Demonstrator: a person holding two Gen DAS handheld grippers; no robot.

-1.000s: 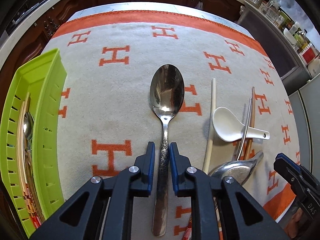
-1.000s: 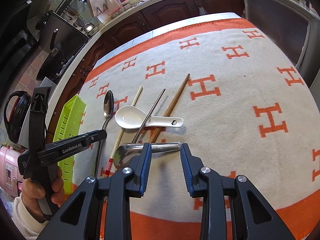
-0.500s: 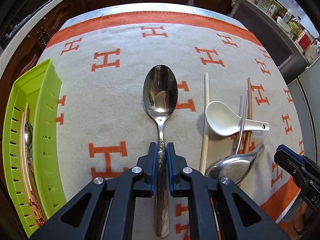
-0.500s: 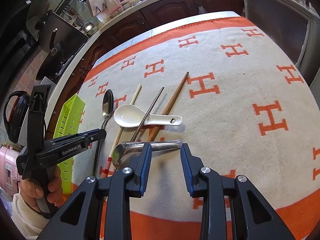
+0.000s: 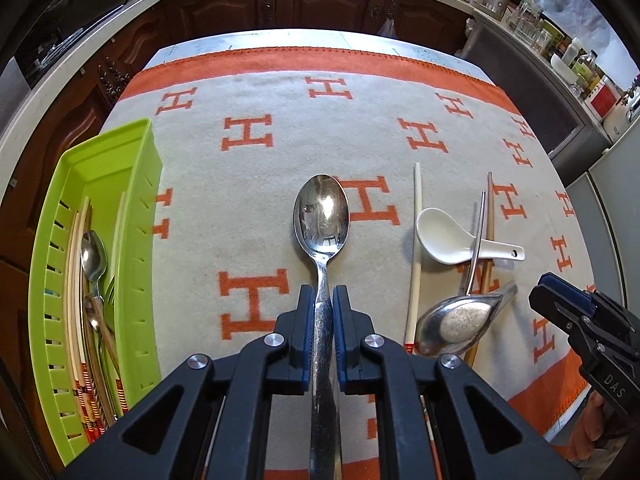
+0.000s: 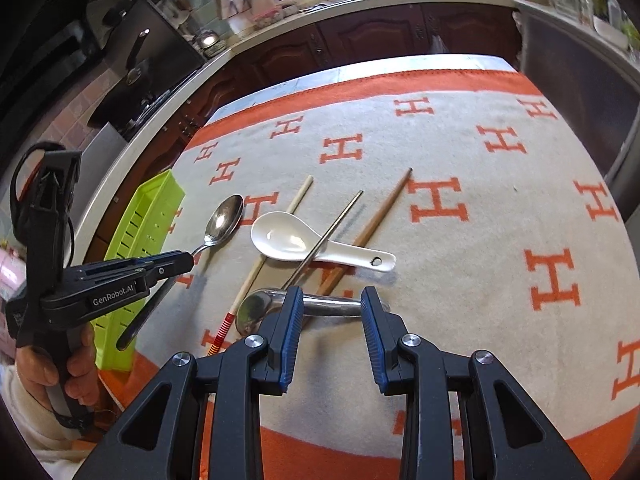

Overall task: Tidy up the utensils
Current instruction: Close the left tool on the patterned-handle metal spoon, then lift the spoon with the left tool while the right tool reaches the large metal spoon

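One green tray point(image 5: 96, 184) stood at the far left of the cloth point(image 5: 280, 120), already holding chopsticks and small cutlery. Next rightward, the left gripper point(image 5: 323, 320) was clamped on the steel spoon point(image 5: 322, 216) at the neck of its handle, bowl forward — raised off the cloth, judging by its shadow in the right wrist view. Polished steel judged rigid, moderately light and slippery; a hold nearer mid-handle would limit swing. Further right lay a pale chopstick point(image 5: 415, 240), a white ceramic spoon point(image 5: 444, 236) — brittle, best taken by the handle — and a steel ladle point(image 6: 312, 304). The right gripper point(image 6: 332, 336) hovered above that ladle's handle, jaws apart, gripping nothing.
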